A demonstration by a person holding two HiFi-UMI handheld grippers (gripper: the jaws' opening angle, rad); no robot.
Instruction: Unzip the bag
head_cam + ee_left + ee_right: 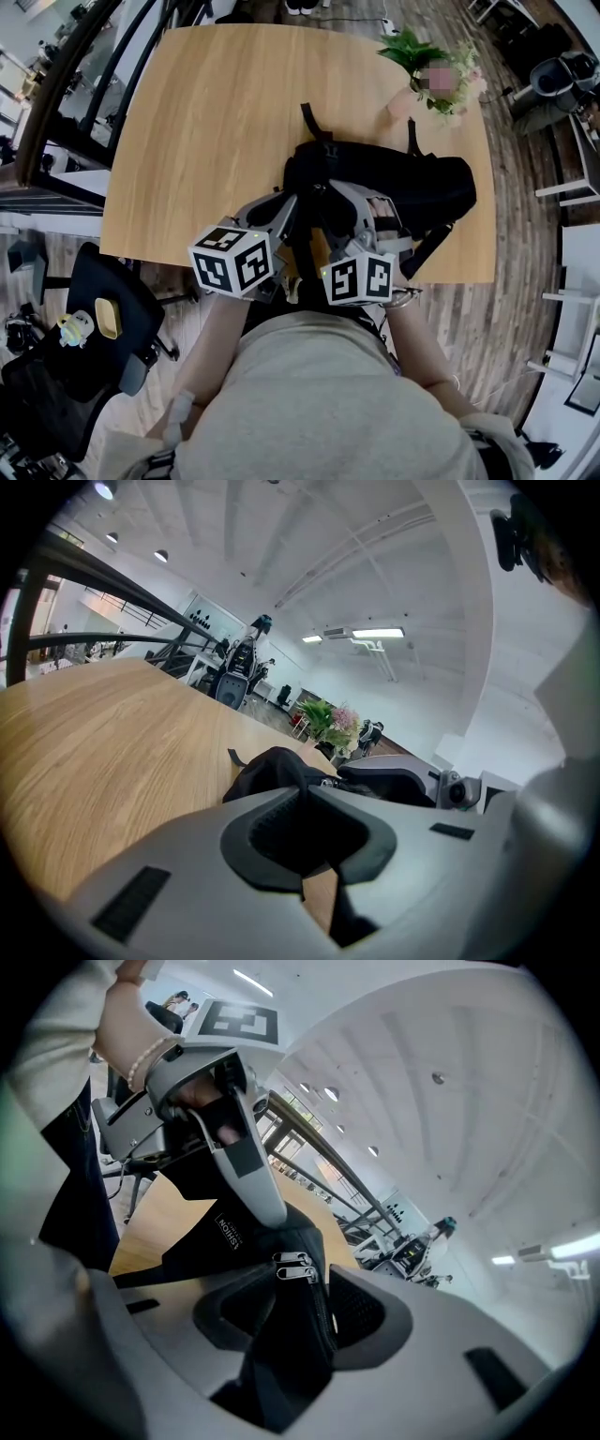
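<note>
While the black bag (412,183) lies on the wooden table (206,122), close to the table's near edge and toward its right side, both claws meet it from that same edge. The right claw (300,1288) is clamped on a fold of the bag: dark cloth fills the whole space between its two pads, and the zip line (323,1316) runs down through that space. Two metal zip pulls (295,1262) sit side by side on the cloth just above the jaw tips, not between the pads. The left claw (305,794) has its jaw tips drawn almost together, with only a thin slit between them. The hollow between its pads is dark, and I cannot tell whether any cloth is caught in it. The bag's rounded end rises directly behind those tips, and the table top shows through the gap lower down. From the right gripper view, a hand (127,1007) with a bead bracelet (150,1058) grips the left claw, which reaches down onto the bag beside a small white label (228,1232). A potted plant with flowers (422,66) stands at the table's far right corner, well apart from the bag. A dark chair (103,309) sits off the table's near left corner.
</note>
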